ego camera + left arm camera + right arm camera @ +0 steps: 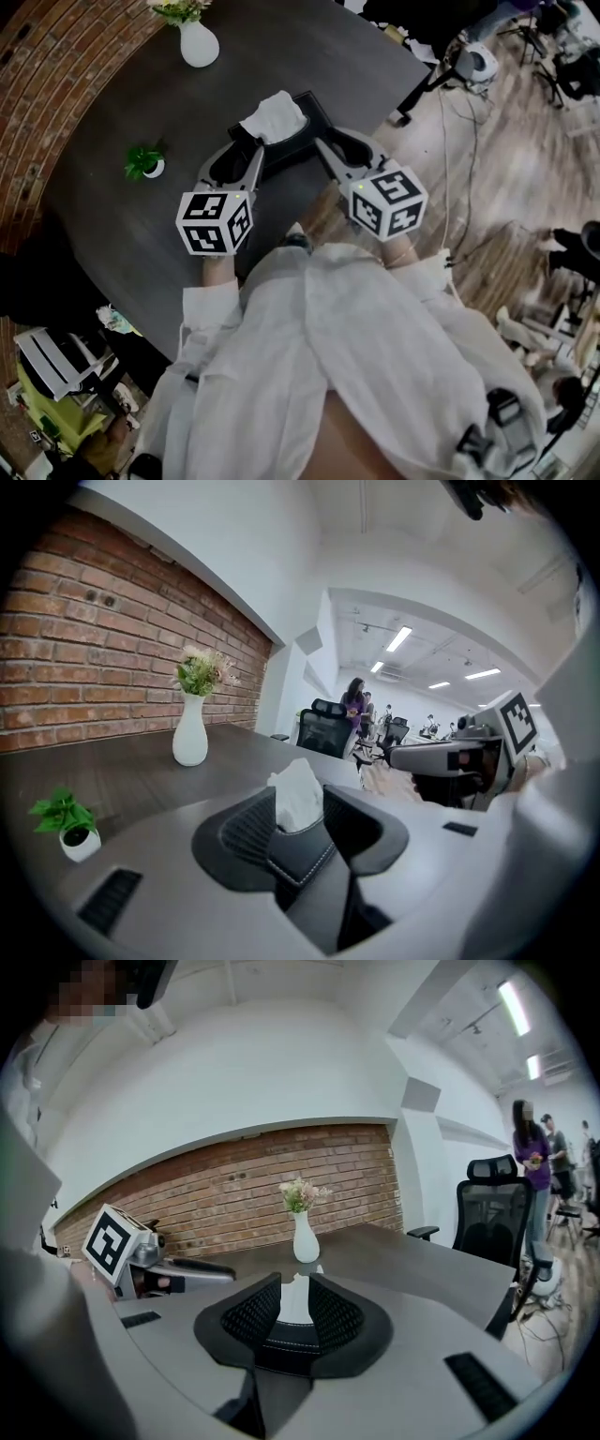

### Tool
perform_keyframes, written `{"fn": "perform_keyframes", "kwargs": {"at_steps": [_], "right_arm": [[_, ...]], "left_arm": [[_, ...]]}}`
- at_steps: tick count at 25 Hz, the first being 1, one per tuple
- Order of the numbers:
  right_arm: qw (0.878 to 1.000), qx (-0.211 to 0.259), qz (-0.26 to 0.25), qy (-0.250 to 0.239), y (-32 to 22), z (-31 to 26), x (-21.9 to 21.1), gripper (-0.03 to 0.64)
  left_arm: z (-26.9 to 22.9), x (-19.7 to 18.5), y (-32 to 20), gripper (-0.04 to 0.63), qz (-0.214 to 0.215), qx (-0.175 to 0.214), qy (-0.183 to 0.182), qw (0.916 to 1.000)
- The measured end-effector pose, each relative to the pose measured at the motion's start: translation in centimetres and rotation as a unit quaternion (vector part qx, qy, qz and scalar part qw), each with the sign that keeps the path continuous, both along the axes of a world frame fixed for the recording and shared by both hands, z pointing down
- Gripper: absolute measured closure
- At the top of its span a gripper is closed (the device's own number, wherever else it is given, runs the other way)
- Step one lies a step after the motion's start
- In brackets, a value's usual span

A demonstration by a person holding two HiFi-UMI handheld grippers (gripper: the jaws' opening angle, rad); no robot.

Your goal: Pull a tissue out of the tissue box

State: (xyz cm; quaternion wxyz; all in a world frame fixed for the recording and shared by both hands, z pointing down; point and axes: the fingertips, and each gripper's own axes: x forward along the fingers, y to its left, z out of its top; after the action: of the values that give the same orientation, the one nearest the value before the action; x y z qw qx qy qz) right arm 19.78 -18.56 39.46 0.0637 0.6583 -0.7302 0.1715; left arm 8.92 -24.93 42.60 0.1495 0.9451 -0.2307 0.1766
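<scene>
Step in hand: approach, before any grasp. The tissue box [315, 111] stood on the dark table [112, 103], with the tissue [273, 117] standing up out of its top slot.

- Left gripper [246, 142]: jaws released and spread, at 7 o'clock of the box. Its own view showed a stitched corner of the box between the pads, with the tissue just beyond.
- Right gripper [328, 145]: jaws released and spread, at 5 o'clock of the box, lined up on the tissue.

Next move, as judged: one gripper rises to the tissue, clenches on its upper part and draws it straight up. The other likely steadies the box.

Limits of view: whether either pad touched the box could not be determined. The slot was hidden by the tissue. The flowers in the white vase [199, 44], at 11 o'clock, were cut off.
</scene>
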Motion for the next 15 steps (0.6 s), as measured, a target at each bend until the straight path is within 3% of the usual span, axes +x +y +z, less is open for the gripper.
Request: {"fn": "perform_keyframes", "kwargs": {"at_steps": [15], "right_arm": [[0.998,-0.021,-0.058,0.018,-4.4,-0.1,-1.6,0.529]], "left_arm": [[0.6,-1.7,-2.2,0.456,-0.034,-0.017,0.014,0.9992]]}}
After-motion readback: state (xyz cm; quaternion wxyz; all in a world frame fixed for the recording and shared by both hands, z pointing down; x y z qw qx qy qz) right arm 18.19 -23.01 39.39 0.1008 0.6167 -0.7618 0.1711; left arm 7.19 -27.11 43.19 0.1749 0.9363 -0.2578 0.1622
